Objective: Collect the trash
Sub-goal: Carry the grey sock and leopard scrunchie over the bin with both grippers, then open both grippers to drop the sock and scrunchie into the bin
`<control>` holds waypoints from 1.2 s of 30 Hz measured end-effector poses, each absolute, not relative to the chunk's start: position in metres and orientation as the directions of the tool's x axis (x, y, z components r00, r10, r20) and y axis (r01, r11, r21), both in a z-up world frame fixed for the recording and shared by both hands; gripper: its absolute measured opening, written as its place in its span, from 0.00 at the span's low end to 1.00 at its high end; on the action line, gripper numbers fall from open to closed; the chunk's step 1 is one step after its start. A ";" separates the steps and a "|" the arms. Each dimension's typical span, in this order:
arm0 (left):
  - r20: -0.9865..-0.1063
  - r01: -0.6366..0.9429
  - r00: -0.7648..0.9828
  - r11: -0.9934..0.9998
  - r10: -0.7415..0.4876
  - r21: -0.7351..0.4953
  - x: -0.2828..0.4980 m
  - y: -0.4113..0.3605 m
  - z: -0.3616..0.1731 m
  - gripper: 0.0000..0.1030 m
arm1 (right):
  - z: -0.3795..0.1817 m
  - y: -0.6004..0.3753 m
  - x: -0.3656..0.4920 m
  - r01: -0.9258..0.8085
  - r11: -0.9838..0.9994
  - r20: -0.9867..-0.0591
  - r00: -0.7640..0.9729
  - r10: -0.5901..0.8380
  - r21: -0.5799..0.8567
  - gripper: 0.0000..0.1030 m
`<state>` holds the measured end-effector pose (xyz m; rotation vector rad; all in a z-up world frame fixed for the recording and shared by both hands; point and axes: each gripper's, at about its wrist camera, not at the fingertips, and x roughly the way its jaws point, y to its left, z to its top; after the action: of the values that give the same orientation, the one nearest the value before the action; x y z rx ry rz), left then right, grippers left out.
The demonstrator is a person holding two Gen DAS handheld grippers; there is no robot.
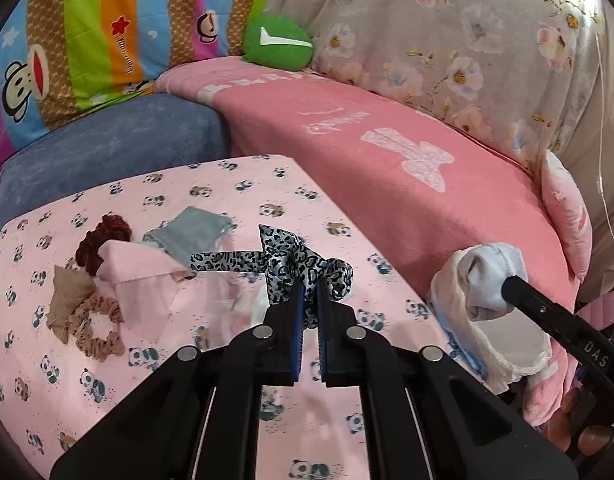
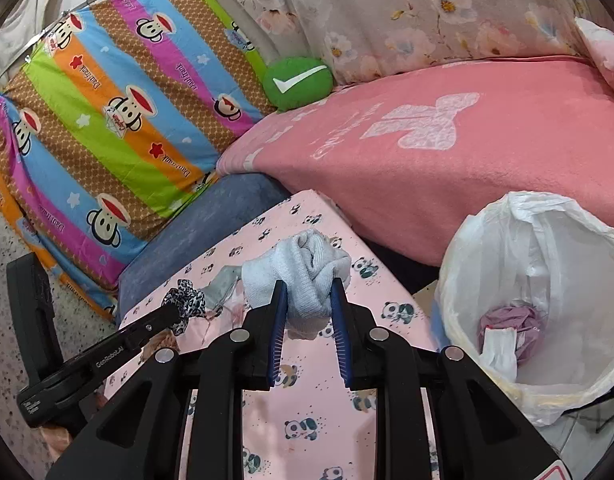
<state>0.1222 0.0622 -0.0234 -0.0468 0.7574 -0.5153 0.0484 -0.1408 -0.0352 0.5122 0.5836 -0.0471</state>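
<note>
A: Wide view first: panda-print sheet (image 1: pixel 227 360) over the table, white-lined bin (image 2: pixel 539 248) off its right edge with a purple wad (image 2: pixel 515 320) inside.

B: And the right gripper (image 2: pixel 309 292)?

A: Clamped on a pale blue sock (image 2: pixel 303 268), lifted above the sheet.

B: Left gripper (image 1: pixel 309 284)?

A: Pinched shut on a leopard-print scrunchie (image 1: pixel 291 256), lifted clear. Smaller scraps lie behind: maroon scrunchie (image 1: pixel 103 236), tan scrunchie (image 1: pixel 99 332).

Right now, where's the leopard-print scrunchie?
The leopard-print scrunchie is clamped in the left gripper, held above the panda-print sheet. In the right wrist view it hangs left of the white sock in the right gripper.
</note>
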 end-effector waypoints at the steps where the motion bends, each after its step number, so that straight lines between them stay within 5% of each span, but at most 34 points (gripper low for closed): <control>1: -0.639 0.446 0.605 0.867 -0.475 -0.222 0.120 0.055 -0.020 0.05 | -0.033 -0.147 0.046 0.191 0.872 -0.534 0.841 0.092 0.450 0.22; 36: -0.676 0.756 0.374 0.631 -0.635 -0.174 0.062 -0.148 -0.025 0.08 | -0.041 -0.297 -0.029 0.447 0.770 -0.541 0.826 -0.160 0.456 0.23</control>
<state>0.0617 -0.1481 -0.0254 0.1759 0.7820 -0.8965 -0.0290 -0.2969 -0.0409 0.6097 0.5017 -0.3446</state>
